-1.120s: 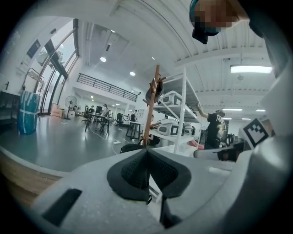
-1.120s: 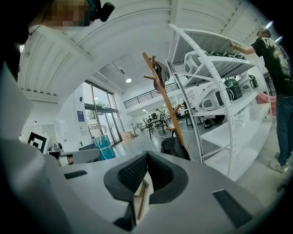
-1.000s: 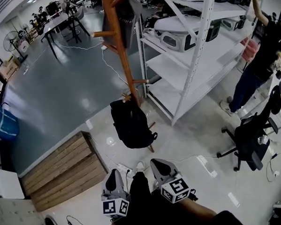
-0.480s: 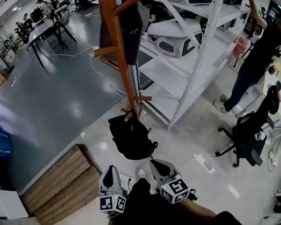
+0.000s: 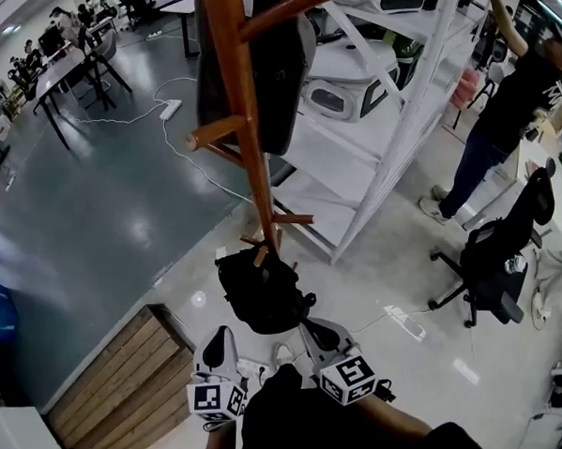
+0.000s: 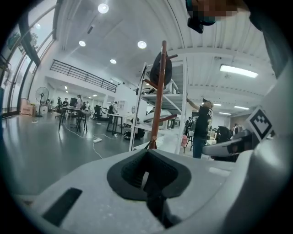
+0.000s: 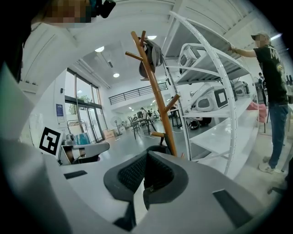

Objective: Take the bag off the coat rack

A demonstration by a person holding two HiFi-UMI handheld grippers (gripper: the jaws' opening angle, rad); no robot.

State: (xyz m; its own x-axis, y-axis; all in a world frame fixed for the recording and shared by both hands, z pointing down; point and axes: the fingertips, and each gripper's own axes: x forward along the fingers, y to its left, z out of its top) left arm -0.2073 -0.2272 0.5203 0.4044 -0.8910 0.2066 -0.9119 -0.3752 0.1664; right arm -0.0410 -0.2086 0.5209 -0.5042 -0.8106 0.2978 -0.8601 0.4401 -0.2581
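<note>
Coat rack (image 5: 250,161) on glossy floor (image 5: 95,190); backpack (image 5: 259,291) at its foot, shelving (image 5: 411,113) beside. L gripper (image 5: 221,336), R gripper (image 5: 317,330): jaws pressed together, empty.

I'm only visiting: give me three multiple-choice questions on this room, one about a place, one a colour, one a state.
1. Where is the black backpack? A on a shelf; B by the coat rack's foot; C on the chair.
2. The coat rack's colour? A white; B blue; C brown.
3. The left gripper and right gripper jaws? A together, empty; B wide apart; C clamping cable.
Key: 1B, it shows beside the base; 2C, wooden brown pole; 3A, both pairs meet around nothing.
</note>
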